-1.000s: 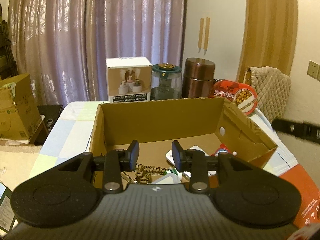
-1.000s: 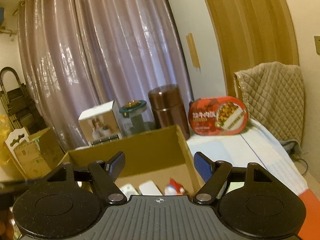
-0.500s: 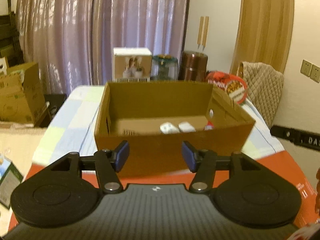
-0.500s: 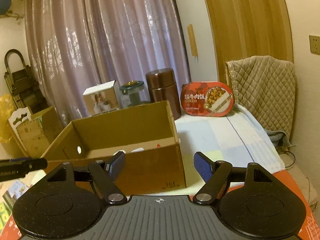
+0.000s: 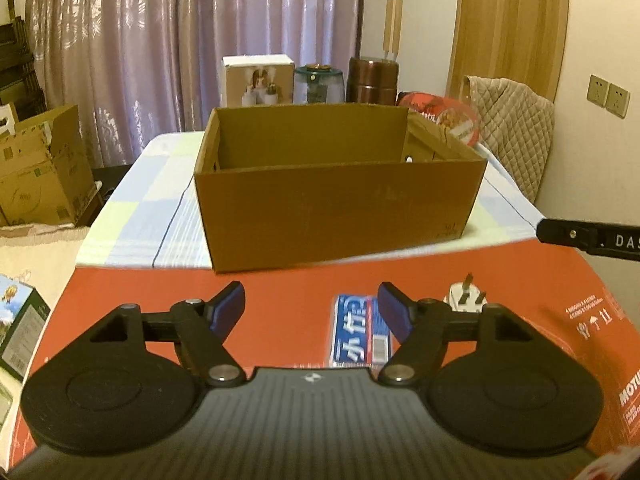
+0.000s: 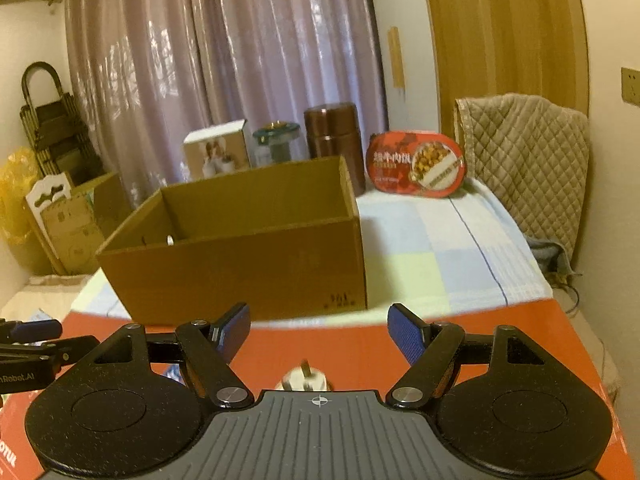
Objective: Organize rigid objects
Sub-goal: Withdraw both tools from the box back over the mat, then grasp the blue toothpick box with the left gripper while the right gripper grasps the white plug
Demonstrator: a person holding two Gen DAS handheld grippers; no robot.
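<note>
Both views sit further back from the open brown cardboard box (image 5: pixel 340 200) than a second ago: then the left gripper (image 5: pixel 311 307) hung over the box interior with jaws nearly pressed together, now it is over the red printed cardboard sheet (image 5: pixel 280 284) in front of the box, jaws opening, nothing between them. Left to right in the left view: a small green-edged printed carton (image 5: pixel 18 328) at the table's left edge, the left claw's blue pads, a blue-and-white toothpaste box (image 5: pixel 360 336) with Chinese characters lying flat just beyond the right pad, a white three-pin plug (image 5: pixel 466 300) on the red sheet, then the other tool's black bar reading "DAS". White print at the red sheet's right edge reads "MOTUL". The right gripper (image 6: pixel 319 331) stays spread as before, empty, with the white plug just below its gap. Behind the box stand a white product carton (image 6: pixel 216 156), a glass jar with teal lid (image 6: pixel 276 140), a brown metal canister (image 6: pixel 334 140) and a red oval meal tray (image 6: pixel 418 164) with Chinese lettering, unreadable through blur.
</note>
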